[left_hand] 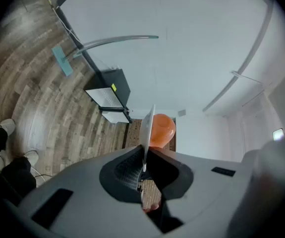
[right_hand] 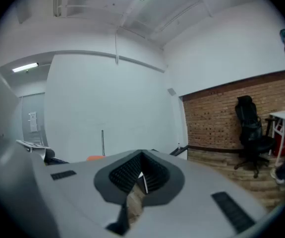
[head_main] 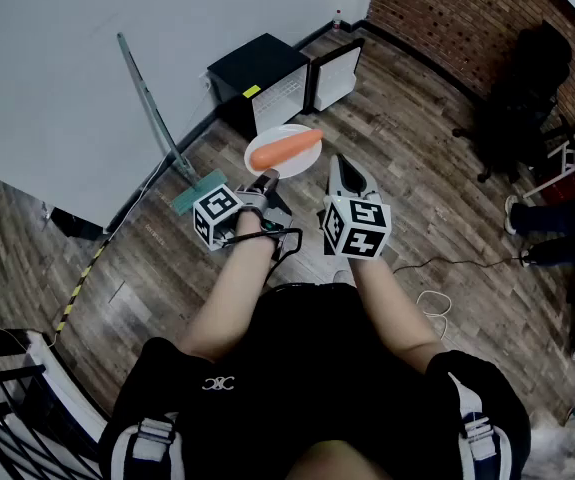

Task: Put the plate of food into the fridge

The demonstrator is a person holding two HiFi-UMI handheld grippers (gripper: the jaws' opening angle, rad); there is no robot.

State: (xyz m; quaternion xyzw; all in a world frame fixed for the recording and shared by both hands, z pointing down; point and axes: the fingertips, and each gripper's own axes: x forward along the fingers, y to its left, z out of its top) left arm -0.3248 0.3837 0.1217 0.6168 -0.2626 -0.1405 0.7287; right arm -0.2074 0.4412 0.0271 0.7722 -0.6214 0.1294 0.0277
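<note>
Plate [head_main: 289,169] in forward-reaching left claw [head_main: 265,182]

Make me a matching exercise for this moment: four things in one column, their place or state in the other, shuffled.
Things:
1. plate
2. carrot
3. right gripper
4. office chair

Place or state:
A. lies on the plate
B. jaws together, nothing between them
C. clamped by its rim in the left gripper
D. stands by the brick wall

Pairs: 1-C, 2-A, 3-B, 4-D
</note>
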